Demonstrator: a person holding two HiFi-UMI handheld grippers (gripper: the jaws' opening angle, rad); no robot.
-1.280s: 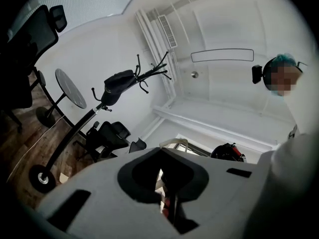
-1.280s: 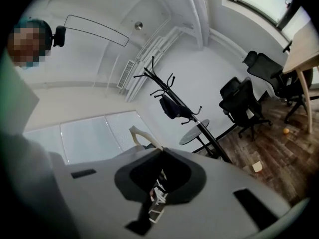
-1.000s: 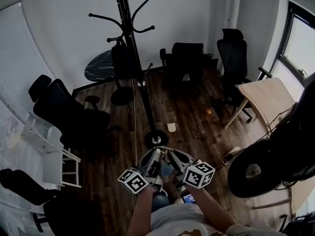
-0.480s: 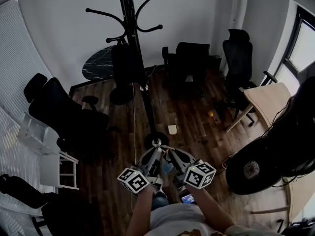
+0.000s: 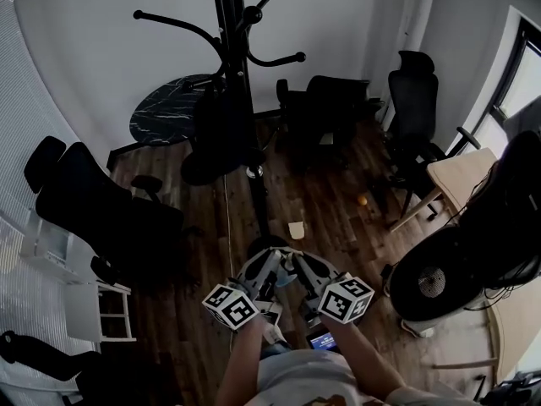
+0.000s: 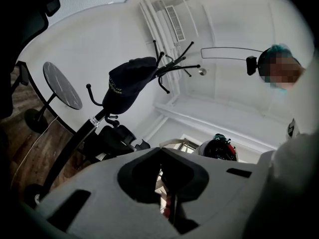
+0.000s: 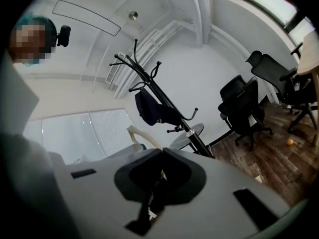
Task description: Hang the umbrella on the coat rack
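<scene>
The black coat rack [image 5: 239, 74] stands straight ahead, its hooks spreading at the top of the head view. A dark cap [image 6: 128, 81] hangs from one hook; it also shows in the right gripper view as a dark cap [image 7: 152, 111] beside the rack's pole [image 7: 172, 112]. No umbrella shows in any view. My left gripper [image 5: 269, 259] and right gripper [image 5: 292, 260] are held close together low in front of my body, pointing at the rack's foot. Each has its jaw tips touching, left gripper [image 6: 160, 148] and right gripper [image 7: 162, 150], with nothing clearly between them.
Black office chairs [image 5: 110, 205] ring the rack, more chairs [image 5: 325, 108] behind. A round dark table [image 5: 165, 112] stands by the wall, a black floor fan [image 5: 427, 286] and a wooden desk [image 5: 461, 176] at right, a white shelf [image 5: 59, 252] at left. A white cable [image 5: 228, 218] runs across the wood floor.
The head view has closed in on the coat rack, which now looms larger and higher. Both grippers keep their place and stay shut.
</scene>
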